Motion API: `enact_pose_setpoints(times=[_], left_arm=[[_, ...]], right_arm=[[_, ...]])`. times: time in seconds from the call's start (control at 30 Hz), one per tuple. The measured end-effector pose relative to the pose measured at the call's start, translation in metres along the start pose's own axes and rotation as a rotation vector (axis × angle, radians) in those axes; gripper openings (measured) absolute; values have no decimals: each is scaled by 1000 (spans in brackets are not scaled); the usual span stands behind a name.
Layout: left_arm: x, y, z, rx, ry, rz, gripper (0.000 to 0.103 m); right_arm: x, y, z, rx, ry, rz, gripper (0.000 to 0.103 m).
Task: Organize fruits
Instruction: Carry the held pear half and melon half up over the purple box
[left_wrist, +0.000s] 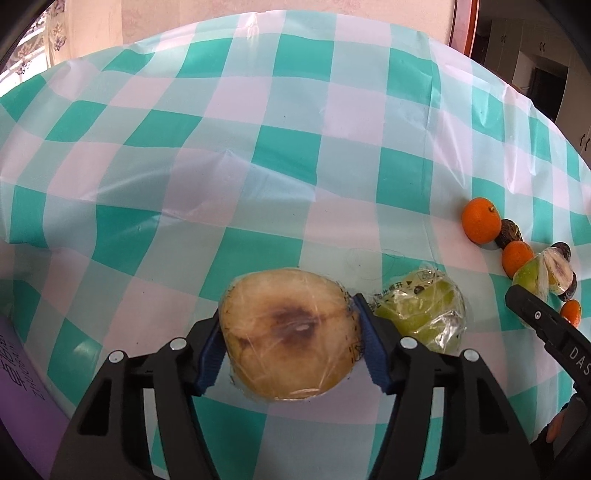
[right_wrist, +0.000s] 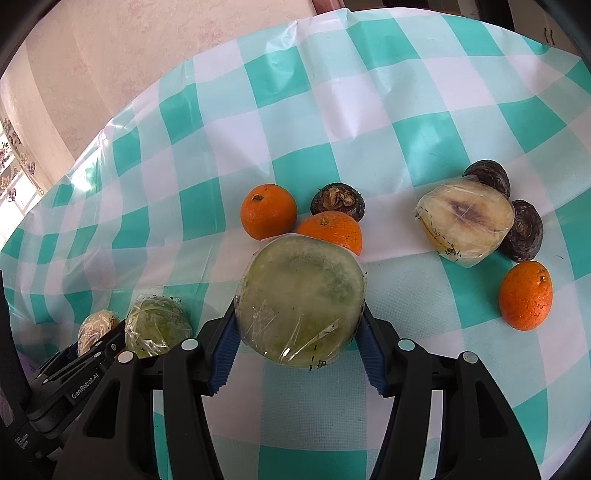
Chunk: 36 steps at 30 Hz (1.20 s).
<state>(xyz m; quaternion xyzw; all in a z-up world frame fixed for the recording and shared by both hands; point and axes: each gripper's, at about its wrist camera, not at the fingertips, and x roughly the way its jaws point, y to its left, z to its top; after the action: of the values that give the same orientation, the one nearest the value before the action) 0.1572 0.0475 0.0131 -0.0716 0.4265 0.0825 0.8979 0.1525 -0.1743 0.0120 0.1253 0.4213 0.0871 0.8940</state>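
My left gripper (left_wrist: 290, 345) is shut on a plastic-wrapped yellowish fruit half with a brown core (left_wrist: 288, 332), low over the checked tablecloth (left_wrist: 258, 147). A wrapped green fruit half (left_wrist: 424, 314) lies just to its right. My right gripper (right_wrist: 299, 341) is shut on another wrapped green fruit half (right_wrist: 301, 299). Beyond it lie three oranges (right_wrist: 268, 211) (right_wrist: 332, 229) (right_wrist: 525, 295), dark water chestnuts (right_wrist: 337, 201) and a wrapped pale fruit half (right_wrist: 465, 221).
A purple box (left_wrist: 22, 369) sits at the left table edge. The left gripper body (right_wrist: 74, 373) shows at the right wrist view's lower left. A pink wall and a doorway stand behind the table.
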Motion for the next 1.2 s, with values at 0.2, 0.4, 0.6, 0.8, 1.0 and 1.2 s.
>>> enact_pose_setpoints(times=[0.2, 0.4, 0.6, 0.8, 1.0, 1.2], left_arm=[[-30, 2, -18, -20, -89, -17, 63], [-93, -12, -56, -14, -190, -85, 63], [-138, -24, -94, 28, -225, -144, 63], [-165, -5, -126, 55, -200, -161, 63], [-192, 12, -162, 119, -184, -160, 63], [-220, 19, -186, 162, -187, -173, 63]], right_arm=[[1, -4, 3, 34, -6, 46, 57], [-17, -4, 0, 4, -47, 209, 57], [-33, -10, -13, 53, -59, 227, 57], [-52, 6, -43, 25, -46, 171, 57], [-77, 29, -86, -2, 18, 140, 57], [-105, 61, -128, -107, 68, 149, 57]])
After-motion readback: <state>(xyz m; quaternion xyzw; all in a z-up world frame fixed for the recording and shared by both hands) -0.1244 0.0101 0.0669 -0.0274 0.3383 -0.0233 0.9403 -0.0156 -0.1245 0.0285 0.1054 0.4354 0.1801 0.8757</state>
